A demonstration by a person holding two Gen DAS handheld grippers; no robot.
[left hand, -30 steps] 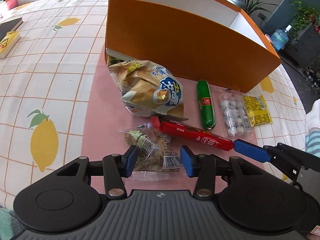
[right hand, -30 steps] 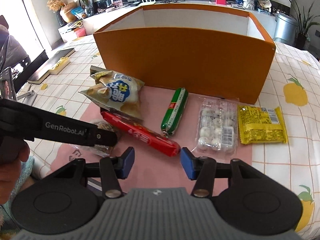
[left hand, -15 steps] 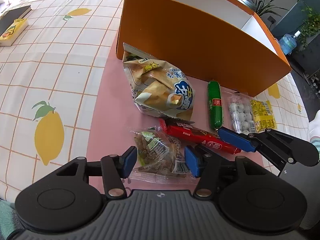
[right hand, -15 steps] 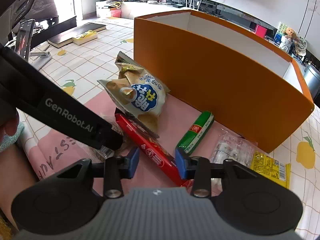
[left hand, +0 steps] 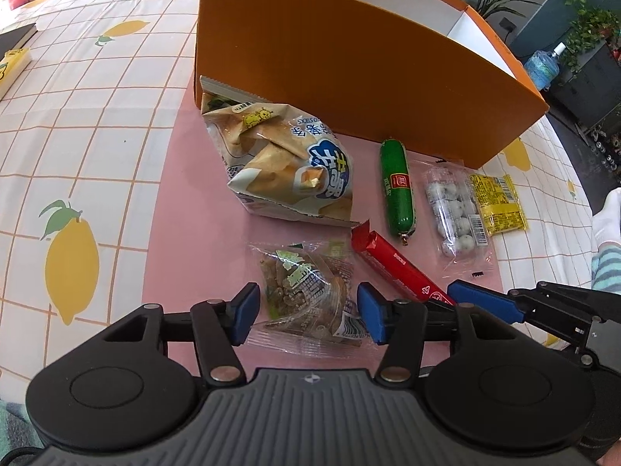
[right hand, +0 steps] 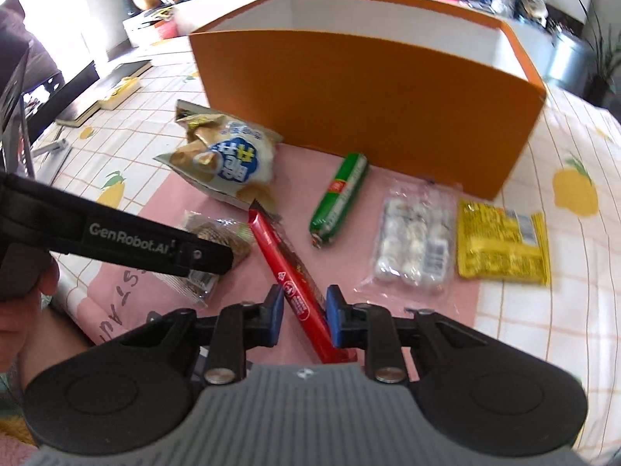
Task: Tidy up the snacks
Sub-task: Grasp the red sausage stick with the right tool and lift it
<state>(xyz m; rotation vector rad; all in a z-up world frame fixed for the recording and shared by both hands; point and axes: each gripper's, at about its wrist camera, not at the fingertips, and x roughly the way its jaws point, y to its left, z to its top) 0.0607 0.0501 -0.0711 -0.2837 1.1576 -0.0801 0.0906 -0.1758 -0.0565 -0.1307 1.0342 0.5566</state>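
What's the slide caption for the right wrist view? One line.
Right gripper closing its fingers around a red snack stick before an orange box.

Glossy red foil wrapper (right hand: 295, 272); crinkly clear plastic packet (left hand: 306, 291); matt orange cardboard box (left hand: 349, 62)

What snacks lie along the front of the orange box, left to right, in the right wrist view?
Chip bag → green sausage → clear pack of white balls → yellow packet.
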